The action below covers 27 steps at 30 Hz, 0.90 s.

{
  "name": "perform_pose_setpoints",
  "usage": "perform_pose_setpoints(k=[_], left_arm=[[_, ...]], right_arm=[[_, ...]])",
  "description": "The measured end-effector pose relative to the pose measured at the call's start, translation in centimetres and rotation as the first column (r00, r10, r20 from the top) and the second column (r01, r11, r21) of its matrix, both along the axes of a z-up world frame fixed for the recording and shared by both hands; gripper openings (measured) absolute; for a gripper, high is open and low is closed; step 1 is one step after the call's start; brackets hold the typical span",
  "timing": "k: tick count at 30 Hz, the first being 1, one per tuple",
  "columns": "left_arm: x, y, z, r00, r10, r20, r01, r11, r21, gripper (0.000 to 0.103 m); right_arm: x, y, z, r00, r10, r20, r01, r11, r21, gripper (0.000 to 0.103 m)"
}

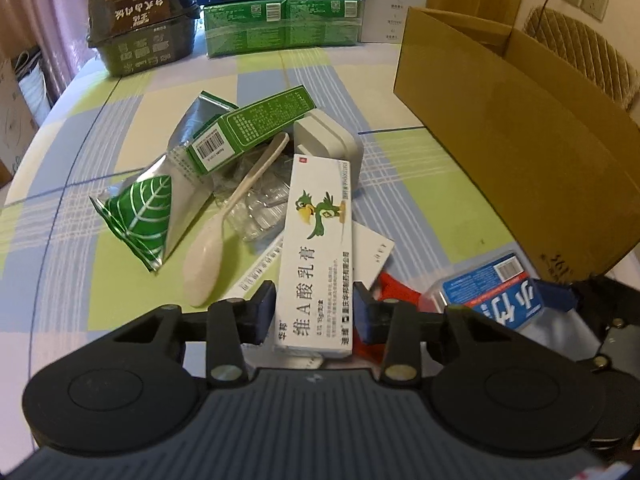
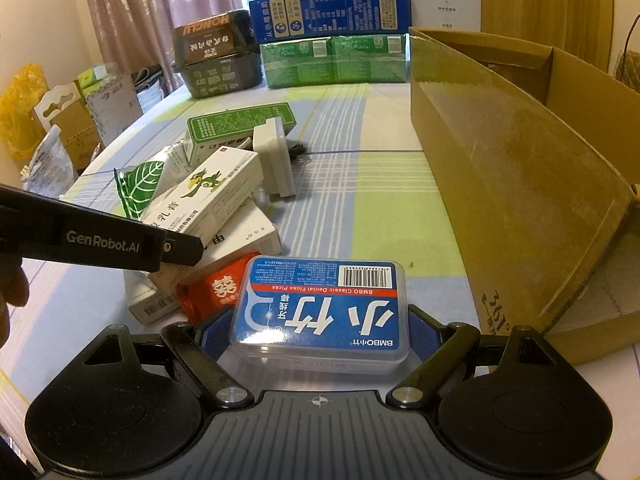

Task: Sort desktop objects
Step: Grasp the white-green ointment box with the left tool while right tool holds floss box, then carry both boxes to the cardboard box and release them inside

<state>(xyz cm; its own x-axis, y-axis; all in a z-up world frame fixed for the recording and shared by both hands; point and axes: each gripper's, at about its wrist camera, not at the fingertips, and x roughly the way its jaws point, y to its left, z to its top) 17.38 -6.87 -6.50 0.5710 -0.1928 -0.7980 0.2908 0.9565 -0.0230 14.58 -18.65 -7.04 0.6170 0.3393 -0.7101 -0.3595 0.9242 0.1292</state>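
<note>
1. The desk [image 1: 400, 184], under a cloth checked in green, blue and white, fills both views; its near edge is hidden behind the two claws.
2. An open cardboard box [image 1: 516, 140] stands on the right side of the desk. Its inside is mostly out of sight, and the right wrist view cuts off its right side.
3. Stacked cartons at the far edge: a blue carton [image 2: 330, 12] on a green wrapped pack [image 2: 334, 62], with a dark brown container [image 2: 214, 56] to their left. Their tops are cut off in the left wrist view.
4. A heap of small items lies in the middle. A green box [image 1: 252, 128] rests across a silver pouch with a leaf print [image 1: 146, 216], and a white spoon [image 1: 224, 232] leans against crumpled clear plastic, which is hard to make out.
5. A white ointment box with a green parrot [image 1: 320, 248] lies over other white packs, mostly hidden beneath. The left claw [image 1: 316, 312] straddles its near end, pads at both sides; contact is not clear, so I cannot tell whether it grips.
6. A blue-labelled dental floss case [image 2: 322, 312] sits near the cardboard box, clamped between the pads of the right claw [image 2: 320, 336].
7. A red packet [image 2: 218, 290] peeks out left of the floss case, mostly covered.
</note>
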Motion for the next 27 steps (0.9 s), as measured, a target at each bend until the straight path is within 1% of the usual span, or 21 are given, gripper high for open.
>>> perform_pose_setpoints(k=[5, 8, 12, 17, 21, 27], left_arm=[[1.0, -0.6, 0.0, 0.999, -0.013, 0.031, 0.013, 1.0, -0.003, 0.038], [1.4, -0.9, -0.4, 1.0, -0.021, 0.022, 0.021, 1.0, 0.0, 0.037], [0.7, -0.6, -0.2, 0.999, -0.031, 0.03, 0.031, 0.999, 0.014, 0.035], [-1.0, -0.3, 0.2, 0.998, -0.062, 0.025, 0.061, 0.997, 0.052, 0.033], [-1.2, -0.4, -0.1, 0.997, -0.071, 0.039, 0.067, 0.993, 0.092, 0.034], [-0.1, -0.7, -0.6, 0.997, -0.071, 0.031, 0.069, 0.995, 0.072, 0.034]], right_arm=[[0.1, 0.0, 0.0, 1.0, -0.005, 0.0, 0.005, 1.0, 0.001, 0.085], [0.1, 0.0, 0.0, 1.0, -0.007, -0.001, 0.007, 1.0, 0.001, 0.085], [0.0, -0.1, 0.1, 1.0, -0.006, 0.006, 0.006, 1.0, 0.003, 0.085], [-0.2, 0.0, 0.1, 1.0, -0.001, 0.003, 0.001, 1.0, 0.005, 0.085], [-0.1, -0.1, 0.1, 1.0, 0.001, 0.002, -0.001, 1.0, 0.007, 0.085], [0.1, -0.2, 0.0, 1.0, -0.01, -0.003, 0.01, 1.0, 0.01, 0.085]])
